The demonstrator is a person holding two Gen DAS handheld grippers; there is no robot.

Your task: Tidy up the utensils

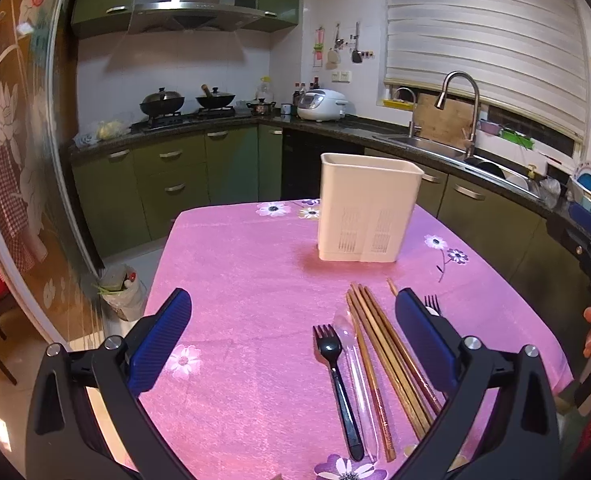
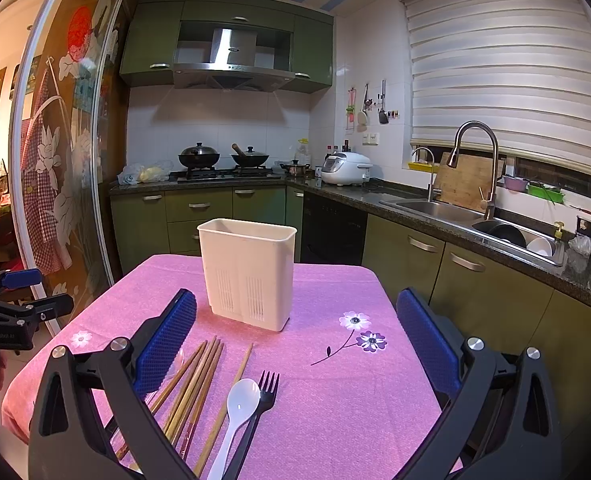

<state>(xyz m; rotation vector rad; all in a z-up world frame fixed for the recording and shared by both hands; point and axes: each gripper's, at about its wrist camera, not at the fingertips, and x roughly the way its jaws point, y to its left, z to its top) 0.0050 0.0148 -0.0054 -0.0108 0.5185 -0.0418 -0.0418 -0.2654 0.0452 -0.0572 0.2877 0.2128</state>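
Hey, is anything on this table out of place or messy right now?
Nothing spilled or broken. The white utensil holder stands upright and looks empty, while the wooden chopsticks, white spoon and two black forks lie loose on the pink tablecloth. One chopstick sits apart from the bundle.

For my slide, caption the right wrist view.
Open right gripper hovers over chopsticks, spoon and fork before holder.

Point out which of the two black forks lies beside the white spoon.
It's the black fork on the right end of the row, touching the white spoon. The other fork lies left of the chopsticks, next to a clear spoon.
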